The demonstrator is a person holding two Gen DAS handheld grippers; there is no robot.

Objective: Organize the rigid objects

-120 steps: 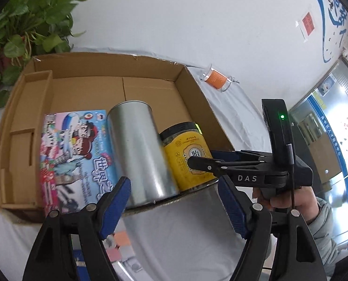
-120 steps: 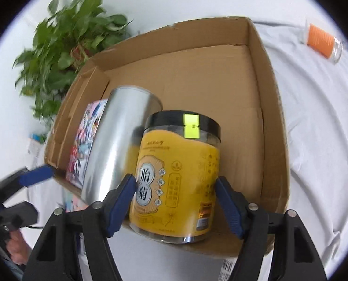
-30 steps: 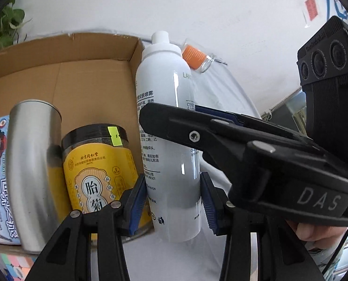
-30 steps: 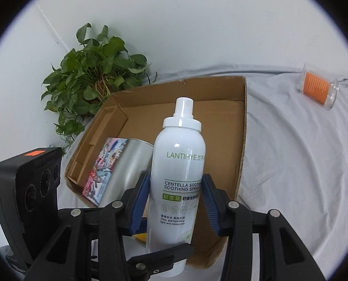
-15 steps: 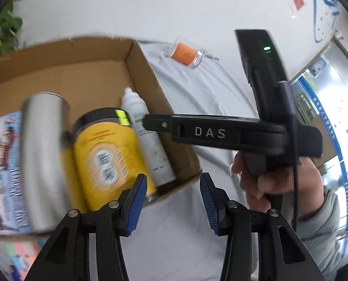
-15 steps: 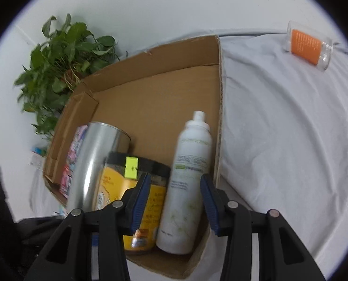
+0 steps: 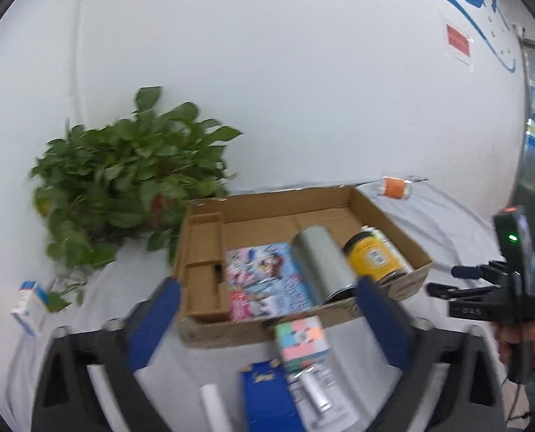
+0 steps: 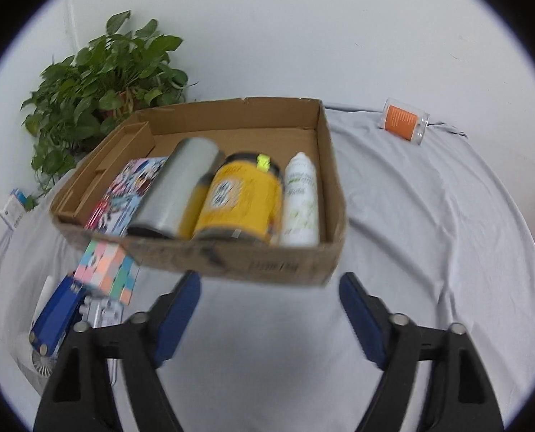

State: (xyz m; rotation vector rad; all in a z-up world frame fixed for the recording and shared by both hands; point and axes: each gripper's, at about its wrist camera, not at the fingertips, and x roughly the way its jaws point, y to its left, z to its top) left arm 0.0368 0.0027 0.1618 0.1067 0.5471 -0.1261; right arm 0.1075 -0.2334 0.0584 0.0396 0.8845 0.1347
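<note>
In the cardboard box [image 8: 253, 266] a booklet [image 8: 123, 190], a metal tin [image 8: 177, 187], a jar [image 8: 242, 198] and a spray bottle [image 8: 301, 201] lie side by side, left to right. A cube [image 8: 105, 273] sits before the box's left corner, apparently touching it. A plant [image 8: 98, 72] stands behind-left; a small cup [image 8: 404, 120] lies behind-right on the desk [image 8: 429, 234].

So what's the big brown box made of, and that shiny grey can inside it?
The box looks like plain corrugated cardboard: matte brown, with folded flaps and scuffed, slightly ragged edges. The grey can lying in it looks like metal, probably tin or steel, going by its smooth silvery sheen, though a metallic coating can't be ruled out.
</note>
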